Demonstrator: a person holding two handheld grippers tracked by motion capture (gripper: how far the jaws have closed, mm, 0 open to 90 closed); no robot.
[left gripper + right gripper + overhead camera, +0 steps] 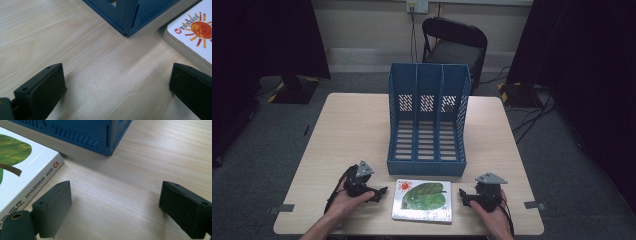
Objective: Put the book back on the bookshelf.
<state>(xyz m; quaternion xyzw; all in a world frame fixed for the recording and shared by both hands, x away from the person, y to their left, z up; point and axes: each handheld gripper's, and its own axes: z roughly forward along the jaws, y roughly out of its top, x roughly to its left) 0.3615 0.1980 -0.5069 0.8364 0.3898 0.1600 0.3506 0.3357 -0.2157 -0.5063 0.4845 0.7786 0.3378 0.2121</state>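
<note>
Thick white board book with a green leaf and orange sun on its cover [422, 200] lies flat at bottom centre of the high view, on the pale wooden bench [357, 130], just in front of the blue plastic three-slot file rack [428, 120]. Left tool [381, 192] and right tool [463, 196] flank it, both released, nothing between the jaws. Judgement: rigid, moderately heavy, glossy cover likely slippery. Pinch across the thickness at a side edge or the spine [37, 186]; the flat faces are too wide to span.

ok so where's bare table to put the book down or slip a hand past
Bare wood lies left and right of the blue plastic three-slot file rack on the pale wooden table. It is crowded along the near edge, where the white leaf-cover book sits between both grippers.
</note>
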